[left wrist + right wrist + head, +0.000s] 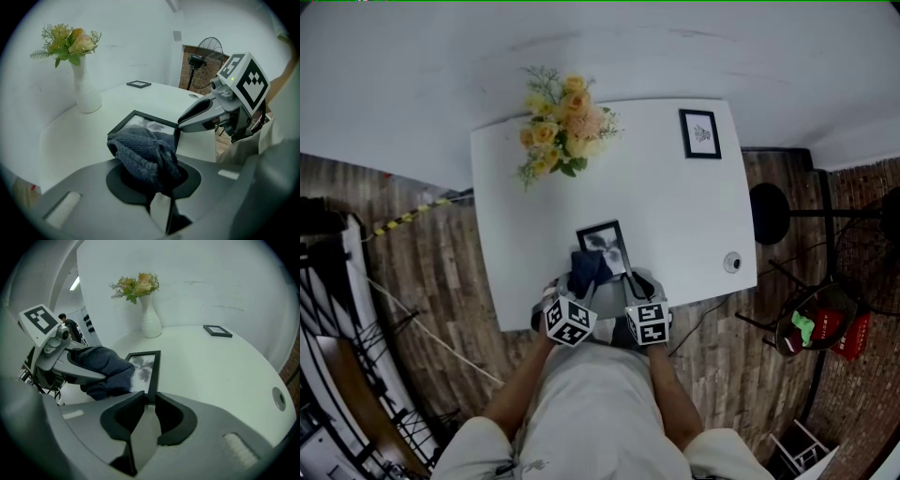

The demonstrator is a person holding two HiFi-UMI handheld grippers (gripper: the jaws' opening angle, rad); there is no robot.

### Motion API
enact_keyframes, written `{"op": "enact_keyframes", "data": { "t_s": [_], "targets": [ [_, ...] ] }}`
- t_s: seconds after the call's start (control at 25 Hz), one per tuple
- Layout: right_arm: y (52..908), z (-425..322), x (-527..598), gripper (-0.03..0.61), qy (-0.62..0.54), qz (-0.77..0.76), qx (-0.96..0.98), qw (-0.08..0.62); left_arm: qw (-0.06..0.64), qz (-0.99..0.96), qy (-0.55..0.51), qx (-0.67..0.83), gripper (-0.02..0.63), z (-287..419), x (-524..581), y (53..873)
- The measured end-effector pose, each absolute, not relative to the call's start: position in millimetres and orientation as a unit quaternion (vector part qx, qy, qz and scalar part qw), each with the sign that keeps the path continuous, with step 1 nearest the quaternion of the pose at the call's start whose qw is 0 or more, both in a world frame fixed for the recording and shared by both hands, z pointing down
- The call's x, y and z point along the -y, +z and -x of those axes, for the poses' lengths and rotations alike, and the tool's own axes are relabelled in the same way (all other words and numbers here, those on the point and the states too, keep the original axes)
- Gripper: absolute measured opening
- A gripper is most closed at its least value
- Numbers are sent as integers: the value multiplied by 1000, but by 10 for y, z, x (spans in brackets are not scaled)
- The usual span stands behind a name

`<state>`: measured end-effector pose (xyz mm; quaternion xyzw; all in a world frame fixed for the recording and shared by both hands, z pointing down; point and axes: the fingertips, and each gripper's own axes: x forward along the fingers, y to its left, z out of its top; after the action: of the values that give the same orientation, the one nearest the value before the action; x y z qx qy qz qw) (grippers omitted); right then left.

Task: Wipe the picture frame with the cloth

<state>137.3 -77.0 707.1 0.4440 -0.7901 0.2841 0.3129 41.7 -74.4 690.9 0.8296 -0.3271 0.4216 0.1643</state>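
Left gripper [157, 182] has its jaws closed on a bunched dark blue knitted cloth [144, 154], which rests on the glass of a black-rimmed picture frame [146, 365]. Right gripper [146, 402] pinches the frame's near corner between almost-closed jaws. The frame lies flat at the near edge of a white table [675, 211], with a white vase of yellow flowers [559, 127] farther back.

The cloth [589, 267] hides the near left corner of the picture frame [610, 242]
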Motion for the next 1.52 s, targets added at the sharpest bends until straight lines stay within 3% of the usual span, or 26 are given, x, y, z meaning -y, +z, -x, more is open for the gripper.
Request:
{"op": "enact_keyframes", "data": {
  "t_s": [0.76,1.52],
  "targets": [
    [6978,-1383,803,61,259,-461,782,331,176,-819,399,374,87,270,745,6736],
    [5459,-1132,1183,12,107,-496,833,219,62,-898,170,401,87,172,1289,5320]
  ]
}}
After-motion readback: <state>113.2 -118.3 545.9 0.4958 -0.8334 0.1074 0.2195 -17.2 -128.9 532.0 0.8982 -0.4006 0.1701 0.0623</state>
